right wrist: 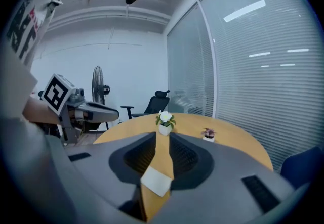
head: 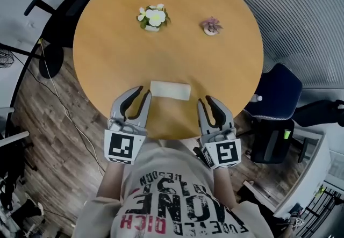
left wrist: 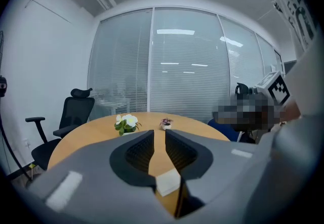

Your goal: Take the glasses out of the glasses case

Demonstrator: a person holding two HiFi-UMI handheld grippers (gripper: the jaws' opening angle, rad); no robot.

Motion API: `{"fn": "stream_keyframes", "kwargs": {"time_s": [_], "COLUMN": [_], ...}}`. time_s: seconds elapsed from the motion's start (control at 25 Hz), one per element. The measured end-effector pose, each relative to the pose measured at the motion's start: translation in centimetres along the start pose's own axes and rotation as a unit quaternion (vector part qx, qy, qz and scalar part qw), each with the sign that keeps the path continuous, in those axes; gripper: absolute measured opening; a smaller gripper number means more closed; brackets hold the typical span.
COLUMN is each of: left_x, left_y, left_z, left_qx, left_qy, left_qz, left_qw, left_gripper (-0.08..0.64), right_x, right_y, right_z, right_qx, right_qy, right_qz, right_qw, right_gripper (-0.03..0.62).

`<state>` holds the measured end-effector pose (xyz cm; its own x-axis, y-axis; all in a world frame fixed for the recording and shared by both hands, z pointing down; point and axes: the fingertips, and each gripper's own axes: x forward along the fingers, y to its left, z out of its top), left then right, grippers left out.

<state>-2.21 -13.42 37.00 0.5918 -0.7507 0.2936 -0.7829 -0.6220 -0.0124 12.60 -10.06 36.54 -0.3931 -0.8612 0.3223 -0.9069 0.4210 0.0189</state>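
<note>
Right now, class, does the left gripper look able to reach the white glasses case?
Likely yes: the left gripper sits just beside the glasses case, only bare table between, jaws apart and empty.

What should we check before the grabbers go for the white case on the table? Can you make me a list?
1. Glasses case lies flat near the table's front edge: ok.
2. Case lid looks shut, needs opening: ok.
3. Left gripper empty, jaws apart: ok.
4. Right gripper empty, jaws apart: ok.
5. Flower pot and small plant stand far from the case: ok.
6. Glasses really inside the case: cannot tell.
</note>
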Motion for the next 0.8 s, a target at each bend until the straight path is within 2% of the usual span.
{"fn": "stream_keyframes", "kwargs": {"time_s": [0.08,0.2,0.4,0.52,0.8], "left_x": [0.7,0.9,1.8,2.7,4.3], "left_y": [-0.1,-0.7,-1.1,-1.1,-1.6], "left_z": [-1.5,-4.4,-8.6,-11.5,-18.1], "left_qx": [0.011,0.006,0.018,0.023,0.062], "left_qy": [0.015,0.055,0.101,0.133,0.225], "left_qz": [-0.001,-0.004,-0.01,-0.014,-0.048], "left_qw": [0.9998,0.9985,0.9947,0.9907,0.9712], "left_gripper": [0.077,0.081,0.112,0.128,0.152], "right_x": [1.0,1.7,3.3,4.4,6.2], "right_y": [0.0,0.5,0.6,0.7,1.4], "right_z": [-1.0,-3.4,-7.4,-9.3,-13.3], "right_qx": [-0.041,-0.092,-0.094,-0.119,-0.14], "right_qy": [0.016,0.06,0.108,0.127,0.168], "right_qz": [0.011,0.033,0.054,0.063,0.084], "right_qw": [0.999,0.993,0.988,0.983,0.972], "right_gripper": [0.066,0.089,0.094,0.103,0.127]}}
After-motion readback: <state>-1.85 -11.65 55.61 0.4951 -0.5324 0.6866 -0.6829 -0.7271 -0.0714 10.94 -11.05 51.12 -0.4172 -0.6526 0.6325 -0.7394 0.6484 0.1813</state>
